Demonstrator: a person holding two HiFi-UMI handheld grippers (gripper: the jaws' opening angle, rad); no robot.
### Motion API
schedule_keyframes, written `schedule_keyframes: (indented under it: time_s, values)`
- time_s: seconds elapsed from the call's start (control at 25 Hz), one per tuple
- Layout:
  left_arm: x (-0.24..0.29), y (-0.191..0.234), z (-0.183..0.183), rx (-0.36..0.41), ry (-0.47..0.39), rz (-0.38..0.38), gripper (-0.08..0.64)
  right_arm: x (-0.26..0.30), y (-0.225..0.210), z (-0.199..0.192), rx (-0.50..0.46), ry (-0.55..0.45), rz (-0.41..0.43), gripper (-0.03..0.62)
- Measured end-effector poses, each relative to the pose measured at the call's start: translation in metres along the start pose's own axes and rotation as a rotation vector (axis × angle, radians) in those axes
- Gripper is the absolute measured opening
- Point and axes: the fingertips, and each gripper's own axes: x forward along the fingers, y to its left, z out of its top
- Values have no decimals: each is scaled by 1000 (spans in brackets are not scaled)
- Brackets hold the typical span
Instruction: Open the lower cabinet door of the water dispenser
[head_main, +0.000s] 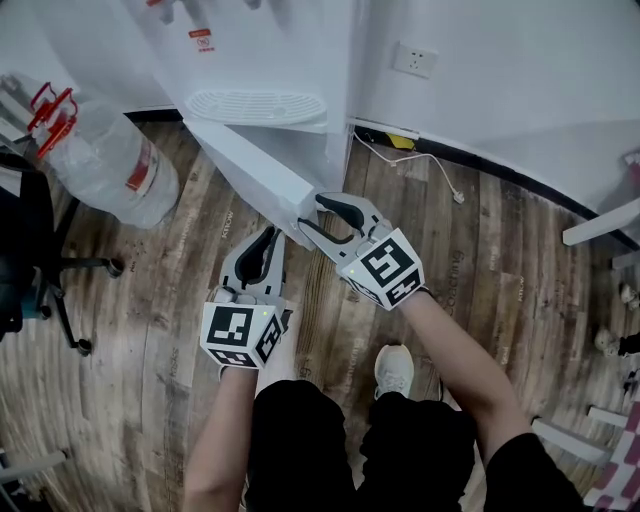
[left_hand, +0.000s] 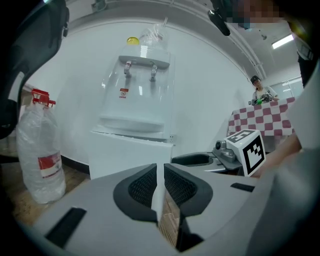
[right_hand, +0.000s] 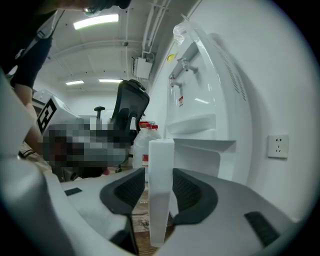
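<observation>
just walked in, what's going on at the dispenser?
A person works two handheld grippers. The right gripper has its jaws closed on the free edge of the door, the lower one of the dispenser, which stands swung well open. The left gripper sits beside it, jaws nearly together, empty.

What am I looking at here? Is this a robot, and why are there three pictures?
It is not a robot. A person holds a hand tool, called a gripper, in each hand. One picture comes from a camera on the person's head, looking down. The other two come from cameras riding on each gripper. On the wooden floor stand a white water dispenser and a big water bottle. The right gripper has closed on the edge of the dispenser's lower cabinet door, which stands partly open. The left gripper is empty, its jaws almost together.
</observation>
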Motion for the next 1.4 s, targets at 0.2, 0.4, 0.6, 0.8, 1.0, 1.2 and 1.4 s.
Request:
schedule_keyframes:
  time_s: [0.2, 0.4, 0.6, 0.8, 1.0, 1.2, 1.4]
  values:
    - [-8, 3, 6, -8, -19, 10, 53, 2, 20, 1, 4, -13, 27, 187]
    - [-16, 6, 8, -13, -32, 23, 133, 7, 45, 3, -23, -15, 88, 187]
    - [-27, 19, 7, -10, -34, 72, 197, 16, 70, 7, -30, -20, 155, 183]
    - [-35, 32, 5, -5, -29, 120, 261, 27, 93, 10, -40, -24, 215, 181]
    - [-41, 51, 2, 3, -15, 174, 288, 38, 110, 14, -45, -24, 253, 181]
    - [-46, 62, 3, 16, -5, 197, 293, 37, 118, 14, -50, -18, 277, 163]
    - [-58, 73, 2, 27, -13, 202, 293, 26, 119, 9, -52, 2, 278, 163]
